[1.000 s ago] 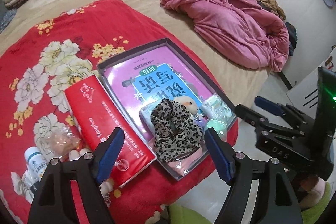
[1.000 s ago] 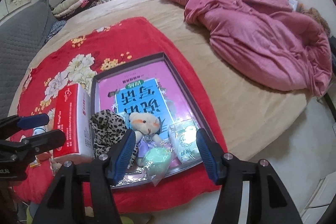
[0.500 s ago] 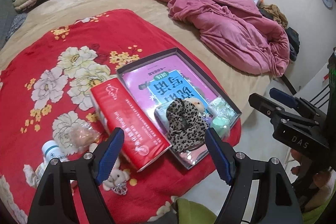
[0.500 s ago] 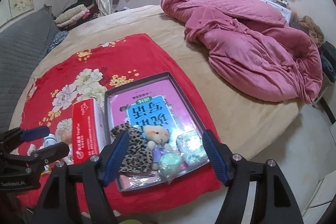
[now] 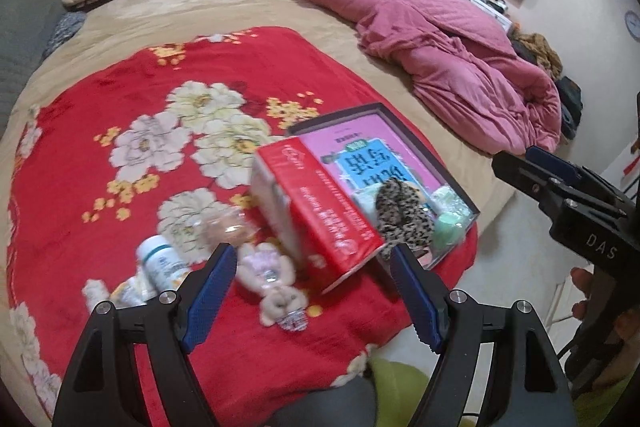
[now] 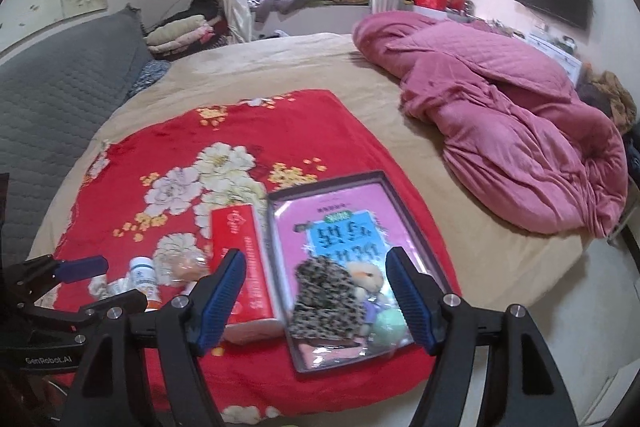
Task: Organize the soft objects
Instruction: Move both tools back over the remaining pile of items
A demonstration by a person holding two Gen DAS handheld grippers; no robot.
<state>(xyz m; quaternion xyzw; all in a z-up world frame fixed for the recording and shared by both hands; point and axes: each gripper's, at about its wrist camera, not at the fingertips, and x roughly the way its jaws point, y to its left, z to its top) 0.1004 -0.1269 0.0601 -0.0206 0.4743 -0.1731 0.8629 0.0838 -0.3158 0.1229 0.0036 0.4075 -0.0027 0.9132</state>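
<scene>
Small plush toy (image 5: 276,287) lies on the red blanket (image 5: 120,99), just left of the red tissue pack (image 5: 320,215) and outside the tray (image 6: 420,223). Likely light, squashy, non-slip; pinch across the torso. Left gripper (image 5: 310,297) hangs above it, tilted down, jaws wide, empty. Right gripper (image 6: 316,301), jaws just widened, empty, hovers over the tray's leopard fabric (image 6: 324,299).
</scene>
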